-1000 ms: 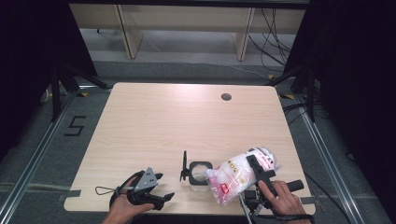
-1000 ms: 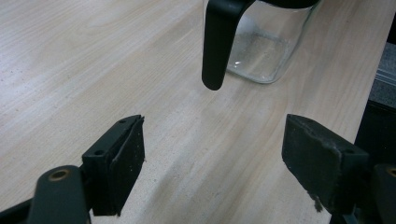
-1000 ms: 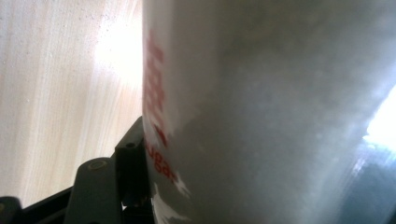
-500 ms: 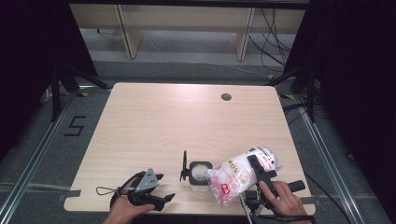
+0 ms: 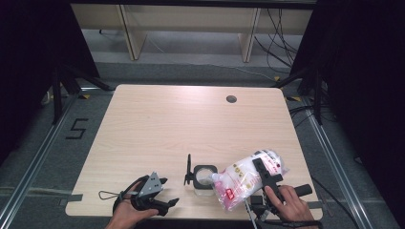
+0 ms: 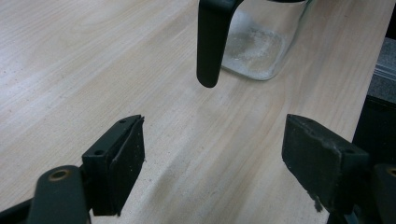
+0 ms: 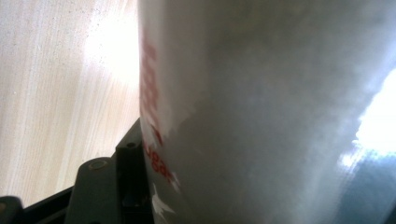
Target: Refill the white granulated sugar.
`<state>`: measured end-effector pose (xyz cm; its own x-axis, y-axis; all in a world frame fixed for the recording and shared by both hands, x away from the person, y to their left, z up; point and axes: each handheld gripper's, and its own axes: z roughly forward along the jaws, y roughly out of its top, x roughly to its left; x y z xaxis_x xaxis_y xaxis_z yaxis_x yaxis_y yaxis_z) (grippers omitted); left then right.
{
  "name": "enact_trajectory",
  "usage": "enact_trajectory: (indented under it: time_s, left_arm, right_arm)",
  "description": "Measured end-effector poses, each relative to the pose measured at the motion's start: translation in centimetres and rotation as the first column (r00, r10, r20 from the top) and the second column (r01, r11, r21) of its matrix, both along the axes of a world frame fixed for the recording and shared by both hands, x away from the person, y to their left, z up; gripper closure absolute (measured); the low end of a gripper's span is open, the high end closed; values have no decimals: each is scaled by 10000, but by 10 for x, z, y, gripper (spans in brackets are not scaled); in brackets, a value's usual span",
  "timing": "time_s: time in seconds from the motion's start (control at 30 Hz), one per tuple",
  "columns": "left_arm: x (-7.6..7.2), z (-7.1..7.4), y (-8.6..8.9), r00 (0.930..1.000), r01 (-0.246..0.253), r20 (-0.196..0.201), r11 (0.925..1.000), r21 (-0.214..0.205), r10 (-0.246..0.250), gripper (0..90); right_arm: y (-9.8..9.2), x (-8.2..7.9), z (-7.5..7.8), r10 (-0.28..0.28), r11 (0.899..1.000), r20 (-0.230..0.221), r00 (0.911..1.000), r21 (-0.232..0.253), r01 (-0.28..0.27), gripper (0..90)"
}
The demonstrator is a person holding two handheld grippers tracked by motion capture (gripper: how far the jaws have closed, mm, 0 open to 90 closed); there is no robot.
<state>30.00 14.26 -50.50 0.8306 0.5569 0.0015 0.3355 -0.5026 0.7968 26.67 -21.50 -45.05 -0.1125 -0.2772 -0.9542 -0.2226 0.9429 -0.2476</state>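
Left gripper (image 5: 160,202): we hold it wide, empty, near the jar's left.
Right gripper (image 5: 263,171): we clamp the bag (image 5: 246,179), tilted mouth-down over the jar (image 6: 261,44).
Progress: we judge pouring underway; 1 thin layer inside, bag mostly full.

Light wood table (image 5: 157,133), rounded corners, grain running lengthwise. Dark round grommet hole (image 5: 231,99) near the far right corner. Grey floor around it, with metal rails (image 5: 28,167) along left and right. A "5" mark (image 5: 77,129) on the floor left of the table. Black tripod legs (image 5: 62,83) at far left. Pale shelving frame (image 5: 129,33) behind the table; cables (image 5: 277,43) trail on the floor, possibly power leads.
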Motion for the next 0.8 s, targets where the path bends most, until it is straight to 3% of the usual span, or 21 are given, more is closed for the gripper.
enact_trajectory:
  time_s: [0.07,0.1,0.2,0.23,0.27,0.33,0.4,0.47,0.53,0.57,0.6,0.67,0.7,0.8]
  left_arm:
    - [0,1,1,10000,66,35,9999,146,-66,208]
    - [0,0,0,10000,-60,-60,10000,-30,60,209]
    - [0,1,1,10000,26,4,9997,243,-26,208]
    - [0,0,1,9999,-105,-66,9998,147,106,208]
    - [0,0,0,9999,-98,-63,9998,143,99,208]
    - [1,1,2,9999,128,93,9993,356,-131,208]
    - [0,0,0,9999,-108,-74,9999,124,109,208]
    - [0,0,1,9999,-81,-109,9999,149,83,208]
    - [1,1,1,9999,29,-130,9996,279,-26,208]
    - [1,1,1,9999,29,-130,9996,279,-26,208]
    - [2,1,2,9999,156,26,9992,363,-157,208]
    - [1,1,1,9999,116,-12,9997,202,-116,208]
    - [1,1,1,9999,116,-6,9997,221,-116,208]
    - [1,1,1,9999,119,4,9996,267,-119,208]
  right_arm:
    - [0,0,0,-21,10000,-1,10000,25,21,365]
    - [1,0,1,140,9999,169,9998,-37,-140,365]
    - [0,0,0,85,10000,108,9999,-27,-84,366]
    - [-2,-2,-3,-297,9991,-126,9995,306,301,366]
    - [0,1,0,124,9999,164,9998,12,-125,366]
    - [-1,1,0,105,9999,119,9999,53,-106,367]
    - [-2,0,-2,-162,9994,-171,9997,294,167,367]
    - [-2,0,-3,-34,9985,-9,10000,546,34,367]
    - [-1,2,1,240,9997,154,9996,42,-241,367]
    - [-1,2,0,201,9997,149,9997,102,-203,368]
    - [-3,0,-3,-130,9984,-50,9999,546,132,368]
    - [-3,0,-2,-28,9993,12,10000,371,27,368]
    - [-1,1,1,170,9999,130,9998,14,-170,368]
    - [-2,0,0,-82,9998,-48,10000,176,83,368]
